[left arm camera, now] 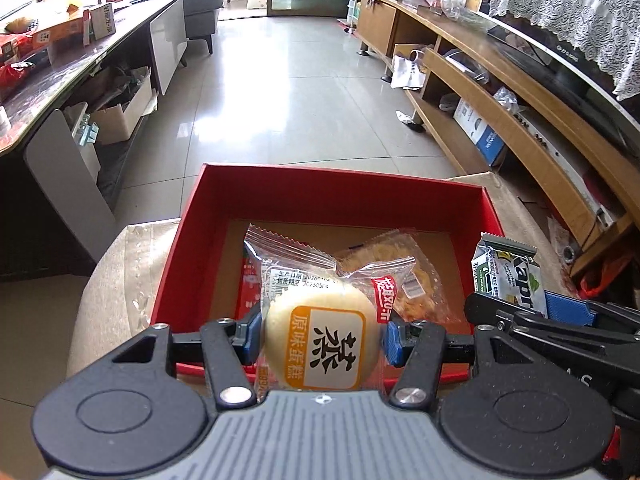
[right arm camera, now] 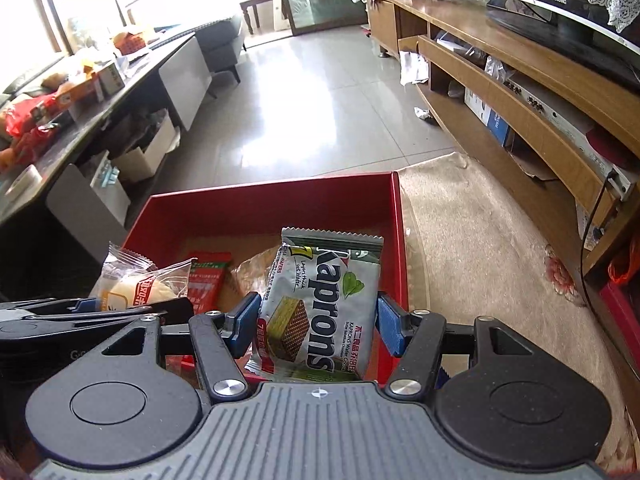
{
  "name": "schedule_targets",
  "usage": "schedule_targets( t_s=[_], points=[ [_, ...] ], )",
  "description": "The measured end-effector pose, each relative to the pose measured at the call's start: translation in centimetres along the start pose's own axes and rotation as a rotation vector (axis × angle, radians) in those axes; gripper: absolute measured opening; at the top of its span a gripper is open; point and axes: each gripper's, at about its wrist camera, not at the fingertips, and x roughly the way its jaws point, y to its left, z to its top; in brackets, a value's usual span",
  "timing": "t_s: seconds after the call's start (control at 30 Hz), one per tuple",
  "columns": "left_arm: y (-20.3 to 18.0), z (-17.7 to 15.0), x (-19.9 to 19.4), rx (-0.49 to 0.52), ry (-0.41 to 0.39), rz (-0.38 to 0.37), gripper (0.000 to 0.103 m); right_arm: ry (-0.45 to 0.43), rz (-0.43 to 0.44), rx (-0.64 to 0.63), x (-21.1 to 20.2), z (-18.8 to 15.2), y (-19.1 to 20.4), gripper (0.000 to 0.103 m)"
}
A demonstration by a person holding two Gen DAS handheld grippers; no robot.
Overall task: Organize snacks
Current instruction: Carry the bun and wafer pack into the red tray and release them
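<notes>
Left wrist view: the left gripper (left arm camera: 322, 338) squeezes the cake (left arm camera: 322, 344), and at 3 o'clock the right gripper (right arm camera: 316, 320) pinches the wafer pack (right arm camera: 320, 312), both over the red box (left arm camera: 340, 192), probably ready to drop in.

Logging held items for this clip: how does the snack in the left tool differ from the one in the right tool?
The steamed cake is round and pale yellow in a clear wrapper with an orange-and-white label; the Kaprons wafer pack is a flat, rectangular, opaque white-and-green packet. The left tool clamps the cake's body; the right tool grips the pack's side edges. Both are sealed and held over the red box.
</notes>
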Motion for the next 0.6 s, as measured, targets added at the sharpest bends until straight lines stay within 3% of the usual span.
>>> schedule_targets(
  t_s=[0.6],
  points=[
    [0.2, 1.1, 3.9, 0.011, 0.025, 0.064, 0.051, 0.025, -0.016, -0.024, 3.6, 0.8, 0.3, 0.067]
  ],
)
